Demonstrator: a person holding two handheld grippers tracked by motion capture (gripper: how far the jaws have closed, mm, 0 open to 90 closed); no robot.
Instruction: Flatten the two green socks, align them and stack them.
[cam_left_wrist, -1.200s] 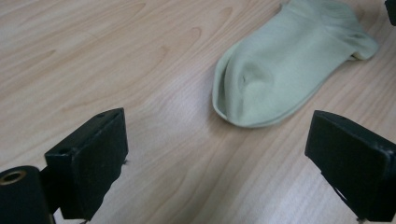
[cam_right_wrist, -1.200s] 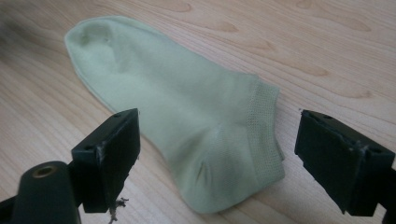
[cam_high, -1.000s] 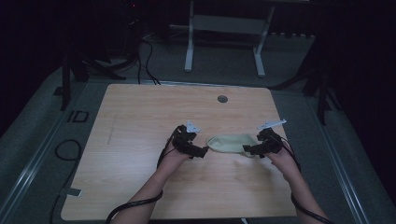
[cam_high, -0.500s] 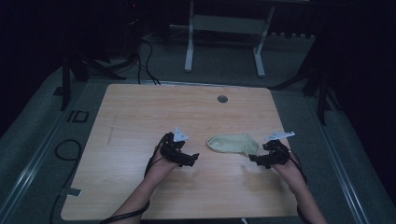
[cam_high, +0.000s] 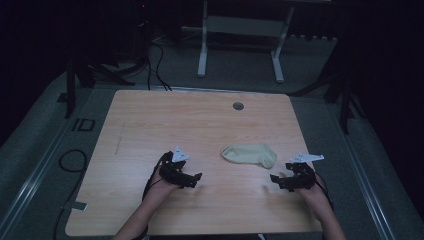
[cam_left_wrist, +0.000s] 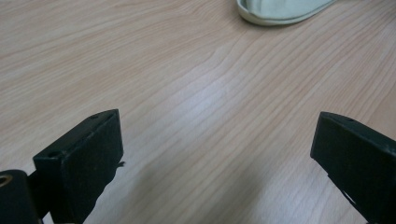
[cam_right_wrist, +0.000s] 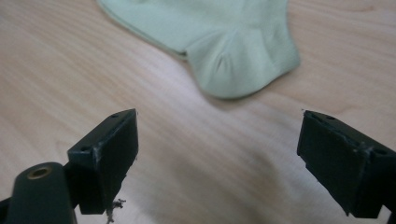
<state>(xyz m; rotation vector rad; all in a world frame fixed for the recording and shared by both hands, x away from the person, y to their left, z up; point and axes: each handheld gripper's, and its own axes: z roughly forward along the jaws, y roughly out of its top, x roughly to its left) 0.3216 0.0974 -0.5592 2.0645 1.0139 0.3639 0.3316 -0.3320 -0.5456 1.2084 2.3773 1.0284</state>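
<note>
I see a pale green ankle sock (cam_high: 250, 154) lying flat on the light wooden worktop (cam_high: 150, 125), right of the middle and toward my side, with both claws drawn clear of it. My left claw (cam_high: 192, 179) sits low over the worktop to the sock's left, well apart from it, jaws spread wide with nothing between them; in the left gripper view only bare wood grain lies between the black jaws, and the sock's edge (cam_left_wrist: 280, 11) shows at the top. My right claw (cam_high: 276, 179) rests near the sock's right end, just short of it, jaws likewise wide apart and holding nothing; in the right gripper view the sock's rounded heel (cam_right_wrist: 243, 60) lies ahead of the jaws, not touching them. A small round dark grommet (cam_high: 238, 106) sits near the worktop's far edge. On the grey floor left of the worktop I read a marking like "ID" (cam_high: 83, 125). I can read no brand or label on the sock.
</note>
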